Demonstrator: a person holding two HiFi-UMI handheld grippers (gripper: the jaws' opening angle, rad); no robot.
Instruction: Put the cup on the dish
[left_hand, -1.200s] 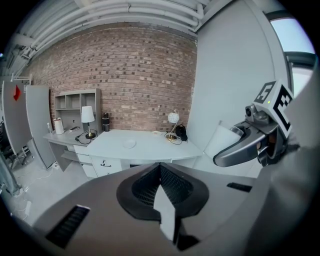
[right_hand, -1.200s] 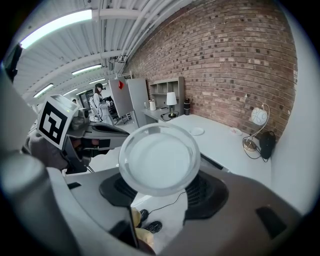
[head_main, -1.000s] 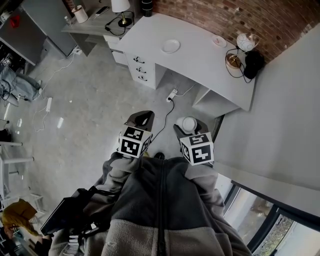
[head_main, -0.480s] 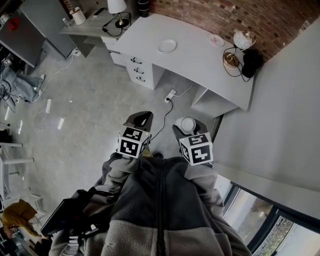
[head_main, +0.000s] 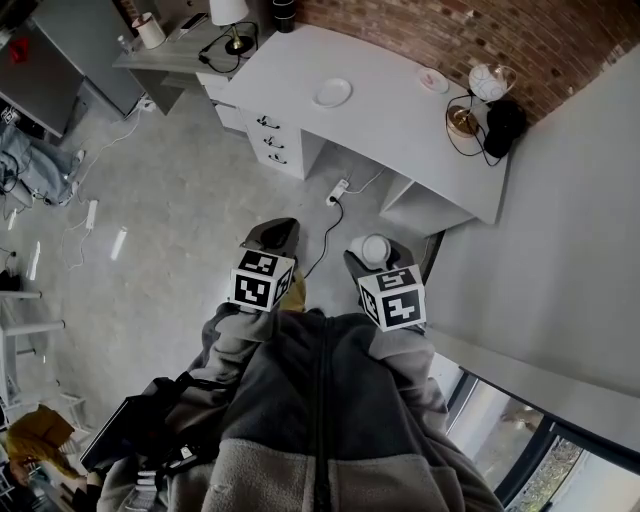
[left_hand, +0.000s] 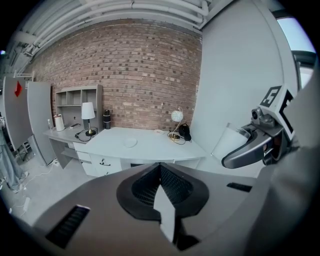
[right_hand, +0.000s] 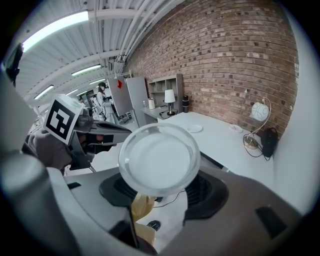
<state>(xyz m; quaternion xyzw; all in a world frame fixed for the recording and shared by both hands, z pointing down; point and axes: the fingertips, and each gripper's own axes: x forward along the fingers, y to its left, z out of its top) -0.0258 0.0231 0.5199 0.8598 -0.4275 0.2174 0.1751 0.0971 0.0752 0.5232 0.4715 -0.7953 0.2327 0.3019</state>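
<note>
A clear, whitish cup (right_hand: 159, 159) sits upright between the jaws of my right gripper (right_hand: 160, 172), which is shut on it; I look down into its round mouth. In the head view the cup (head_main: 377, 250) and the right gripper (head_main: 378, 262) hang in front of my body, well short of the desk. The white dish (head_main: 332, 92) lies on the grey desk (head_main: 400, 130) ahead, also seen as the dish (left_hand: 130, 143) and the dish (right_hand: 194, 128). My left gripper (head_main: 274, 233) (left_hand: 160, 167) is beside the right one, shut with nothing in it.
A drawer unit (head_main: 280, 140) stands under the desk's left part. A table lamp (head_main: 230, 15), a smaller saucer (head_main: 434, 80), a globe lamp (head_main: 492, 82) and a black object (head_main: 508, 125) are on the desk. A power strip and cables (head_main: 338, 190) lie on the floor; a wall (head_main: 560, 230) is on the right.
The left gripper has drifted slightly left and lower in the head view. The right gripper keeps the cup in the same place.
</note>
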